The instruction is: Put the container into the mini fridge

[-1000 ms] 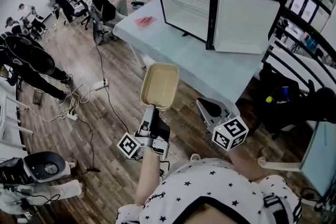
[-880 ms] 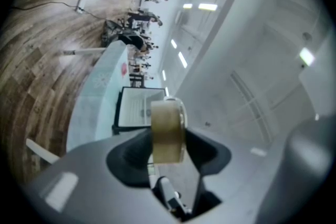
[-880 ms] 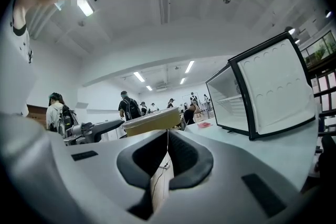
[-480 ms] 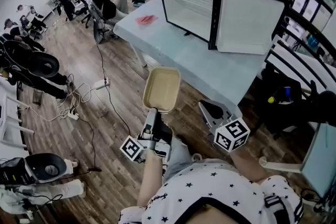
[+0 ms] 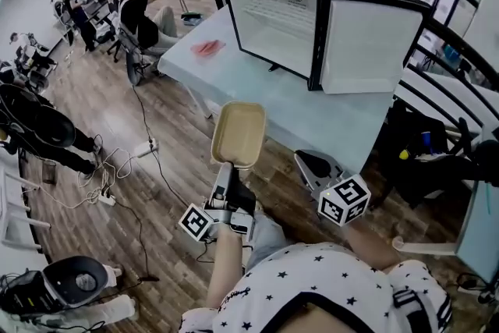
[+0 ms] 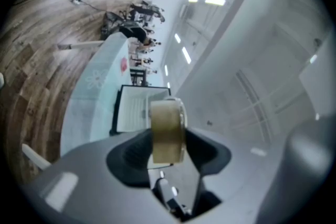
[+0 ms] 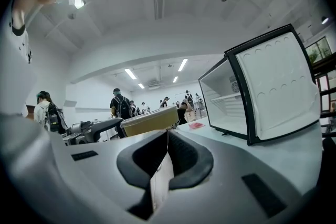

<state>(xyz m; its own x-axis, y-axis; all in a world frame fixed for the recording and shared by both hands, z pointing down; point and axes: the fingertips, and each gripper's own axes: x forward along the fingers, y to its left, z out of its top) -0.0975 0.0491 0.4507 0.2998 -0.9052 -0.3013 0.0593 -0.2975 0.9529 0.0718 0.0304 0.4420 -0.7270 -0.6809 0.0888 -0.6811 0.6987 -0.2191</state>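
Left gripper (image 5: 226,166) pinches the tan container (image 5: 238,134) by its near rim, in air short of the table (image 5: 257,82). Right gripper (image 5: 313,164) jaws together, empty. Mini fridge (image 5: 274,19) door open: carry level, aim for the opening.

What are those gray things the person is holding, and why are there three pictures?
They are hand-held grippers, like big tongs with two jaws. There is no robot here: a person holds one in each hand. Each carries a cube with square markers.

One picture comes from a camera on the person's head, looking down. The other two come from cameras riding on the grippers, looking along their jaws.

The left gripper is shut on a tan container, held up in the air. The right gripper is shut with nothing in it.

Ahead is a table. On it stands a mini fridge with its door open, and a small red thing lies nearby.
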